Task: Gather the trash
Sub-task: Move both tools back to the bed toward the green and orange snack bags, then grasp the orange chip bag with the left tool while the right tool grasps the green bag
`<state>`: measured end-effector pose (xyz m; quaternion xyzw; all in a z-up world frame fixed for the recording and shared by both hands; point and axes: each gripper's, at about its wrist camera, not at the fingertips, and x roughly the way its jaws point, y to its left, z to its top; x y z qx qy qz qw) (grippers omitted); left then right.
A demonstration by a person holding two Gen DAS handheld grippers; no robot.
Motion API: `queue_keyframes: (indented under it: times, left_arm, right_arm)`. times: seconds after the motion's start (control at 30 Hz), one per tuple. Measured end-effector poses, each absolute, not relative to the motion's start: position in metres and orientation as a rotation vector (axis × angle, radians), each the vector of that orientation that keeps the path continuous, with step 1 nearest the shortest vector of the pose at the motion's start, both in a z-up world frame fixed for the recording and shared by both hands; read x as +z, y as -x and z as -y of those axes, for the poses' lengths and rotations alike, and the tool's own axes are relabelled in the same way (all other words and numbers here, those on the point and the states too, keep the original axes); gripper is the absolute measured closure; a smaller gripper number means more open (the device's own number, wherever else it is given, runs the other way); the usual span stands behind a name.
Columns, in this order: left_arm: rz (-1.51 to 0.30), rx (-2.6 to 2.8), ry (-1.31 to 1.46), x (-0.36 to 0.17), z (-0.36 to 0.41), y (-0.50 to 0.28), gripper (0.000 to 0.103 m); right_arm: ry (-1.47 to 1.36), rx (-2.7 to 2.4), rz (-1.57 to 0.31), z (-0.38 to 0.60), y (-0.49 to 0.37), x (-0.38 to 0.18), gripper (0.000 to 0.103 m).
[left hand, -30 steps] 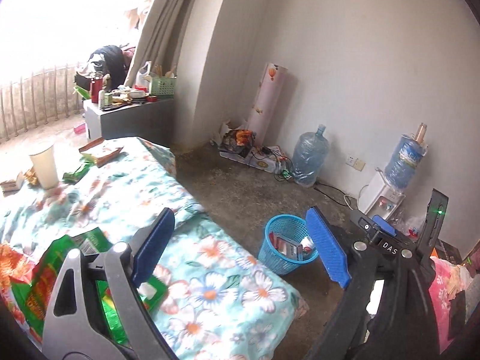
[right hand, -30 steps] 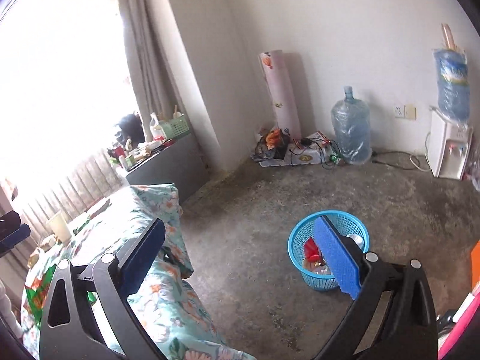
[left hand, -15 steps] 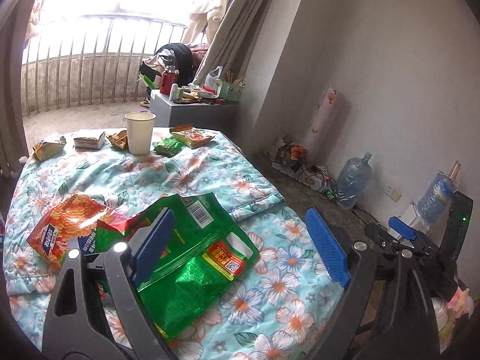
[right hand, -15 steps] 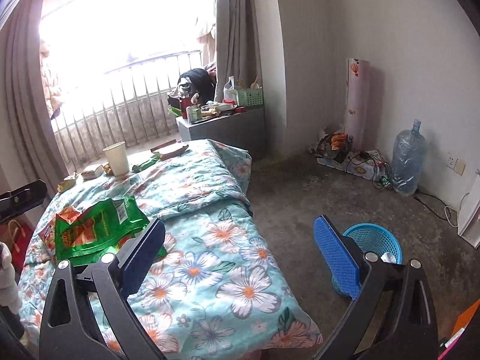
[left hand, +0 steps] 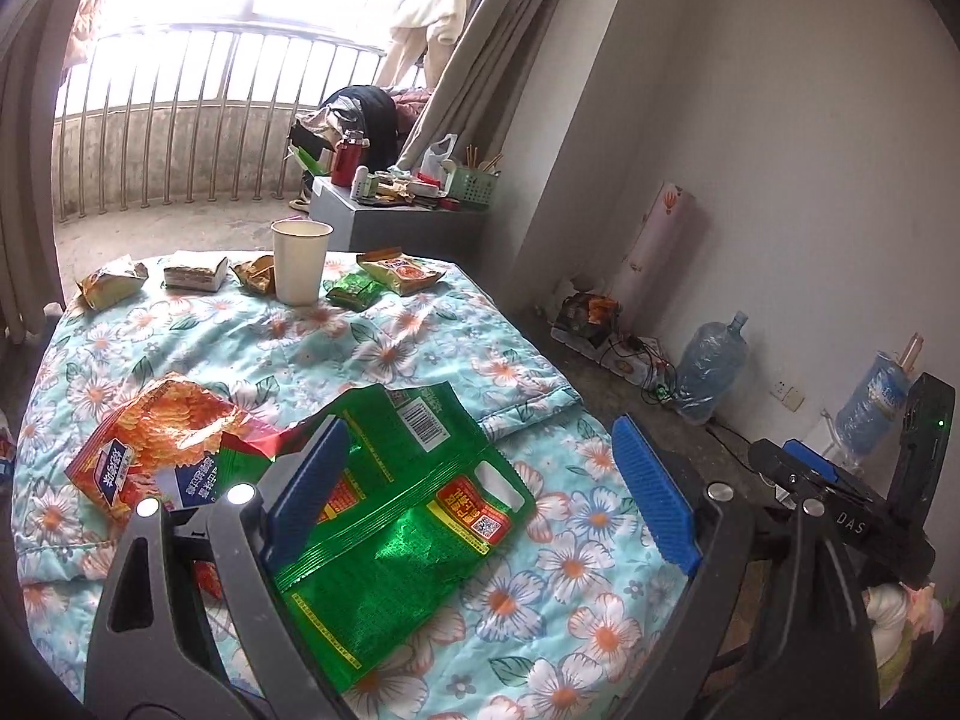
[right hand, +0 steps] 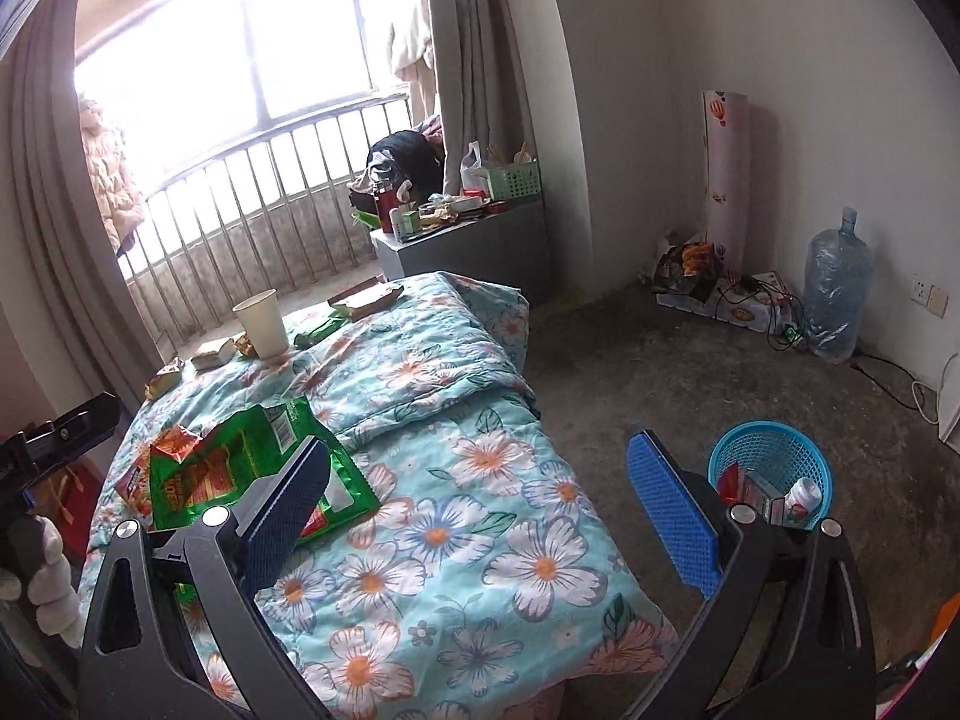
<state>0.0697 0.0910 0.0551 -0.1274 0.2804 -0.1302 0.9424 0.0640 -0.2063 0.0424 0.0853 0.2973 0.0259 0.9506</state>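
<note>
Both tools spread, empty; I lower left tool [left hand: 480,492] onto green wrapper [left hand: 408,516] at 6 o'clock, pinch edge, then basket [right hand: 771,474]

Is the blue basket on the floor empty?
No, the blue basket already holds a few pieces of trash, including a small box.

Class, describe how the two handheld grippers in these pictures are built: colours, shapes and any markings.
Left gripper and right gripper match: dark grey plastic fingers with triangular cut-outs and silver screws, tipped with ribbed blue pads. In the left view, the other unit's body carries white "DAS" lettering and a green light.
</note>
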Motion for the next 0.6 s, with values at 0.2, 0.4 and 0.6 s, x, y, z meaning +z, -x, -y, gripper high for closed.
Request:
queue_keyframes:
  times: [0.2, 0.4, 0.6]
  left_arm:
    - [-0.583, -0.241, 0.268, 0.052, -0.095, -0.072, 0.018]
    - [-0.604, -0.199, 0.263, 0.05, -0.103, -0.073, 0.018]
    - [-0.613, -0.123, 0.271, 0.043, -0.125, -0.063, 0.018]
  right_arm:
    - [-0.199, 0.066, -0.631, 0.211, -0.067, 0.038, 0.007]
    - [-0.275, 0.076, -0.656, 0.231, -0.067, 0.033, 0.007]
    - [-0.427, 0.09, -0.696, 0.264, -0.071, 0.018, 0.006]
